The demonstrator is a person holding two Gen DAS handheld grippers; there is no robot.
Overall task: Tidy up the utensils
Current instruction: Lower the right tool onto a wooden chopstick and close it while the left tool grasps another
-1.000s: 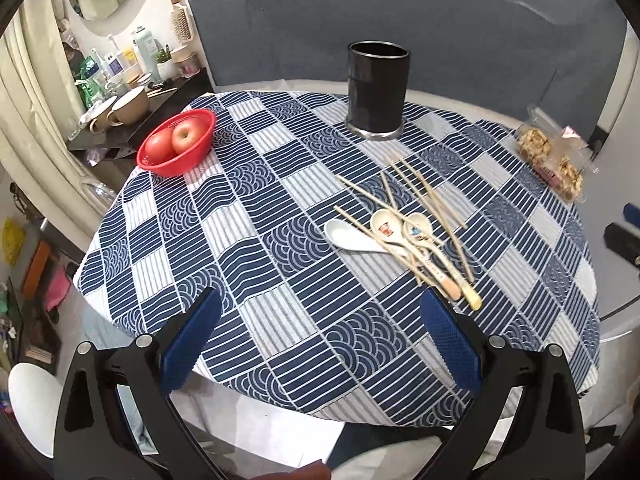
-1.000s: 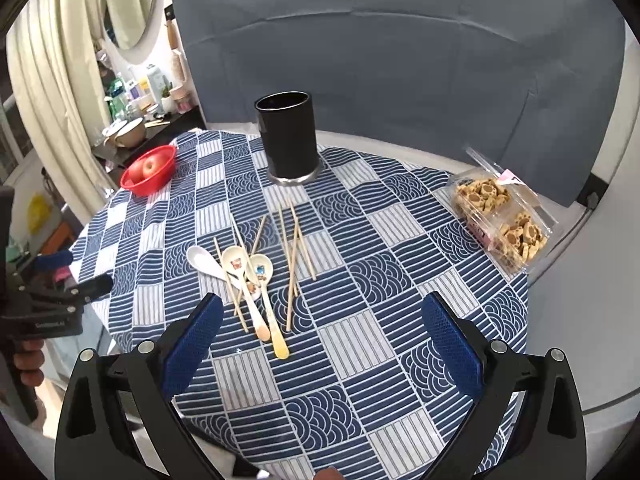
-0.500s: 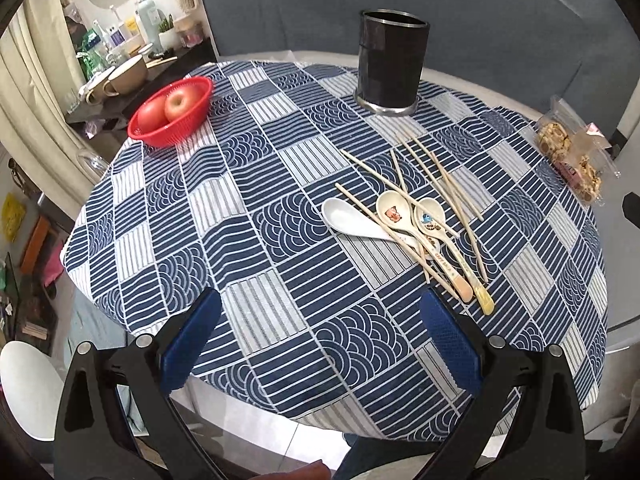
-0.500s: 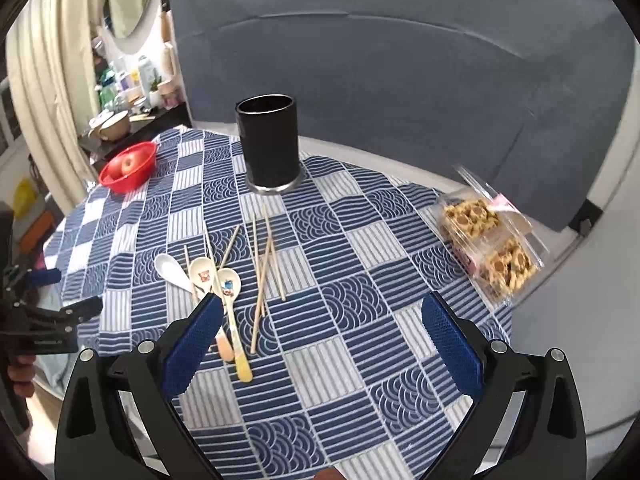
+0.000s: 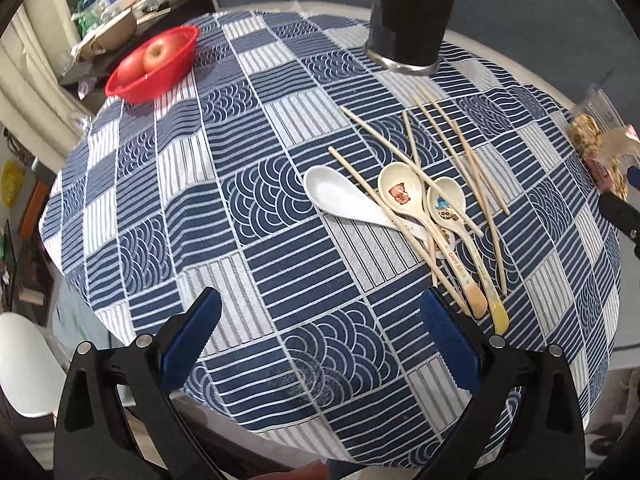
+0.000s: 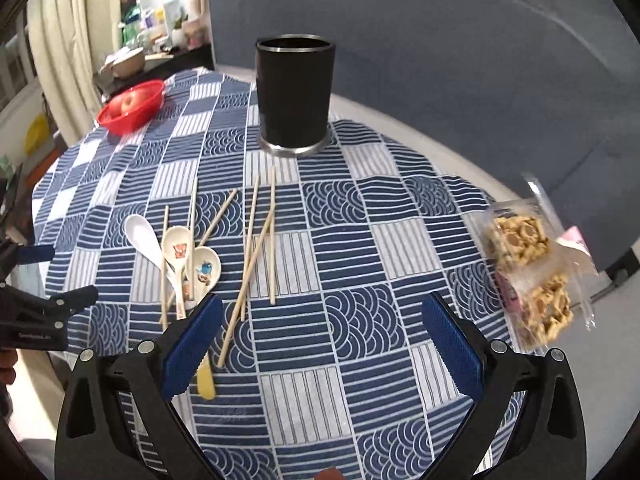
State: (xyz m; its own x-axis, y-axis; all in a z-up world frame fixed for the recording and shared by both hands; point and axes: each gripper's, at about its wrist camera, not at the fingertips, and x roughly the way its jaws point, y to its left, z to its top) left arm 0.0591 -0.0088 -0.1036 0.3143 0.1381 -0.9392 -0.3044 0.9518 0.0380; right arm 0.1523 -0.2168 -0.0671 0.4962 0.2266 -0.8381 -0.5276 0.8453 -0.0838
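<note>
While both pairs of tongs are held above the near edge of the round table, nothing is gripped by either. The left gripper [image 5: 320, 344] is seen with its blue-padded fingers [image 5: 190, 340] spread wide over the blue-and-white patchwork tablecloth [image 5: 256, 208], and the right gripper [image 6: 320, 344] is likewise held released, its left blue pad [image 6: 192, 344] overlapping the handle ends of the spoons in that view. The loose utensils are gathered in one cluster toward the middle of the cloth: a plain white ceramic spoon [image 5: 344, 200], a cream spoon printed with a pink pig [image 5: 416, 208] just beside it, and a cream spoon printed with a blue cartoon figure [image 5: 452, 212] next along, with their handles pointing toward the near edge. Several pale wooden chopsticks [image 5: 452, 148] are scattered across and beside the spoons, some lying over the bowls and handles. A tall black cylindrical holder with a metal base rim [image 6: 294, 96] is set upright beyond the cluster, apart from it. A red plastic basket holding apples [image 5: 154, 66] is placed at the far left edge, and a clear plastic box of biscuits [image 6: 532, 272] at the right edge.
</note>
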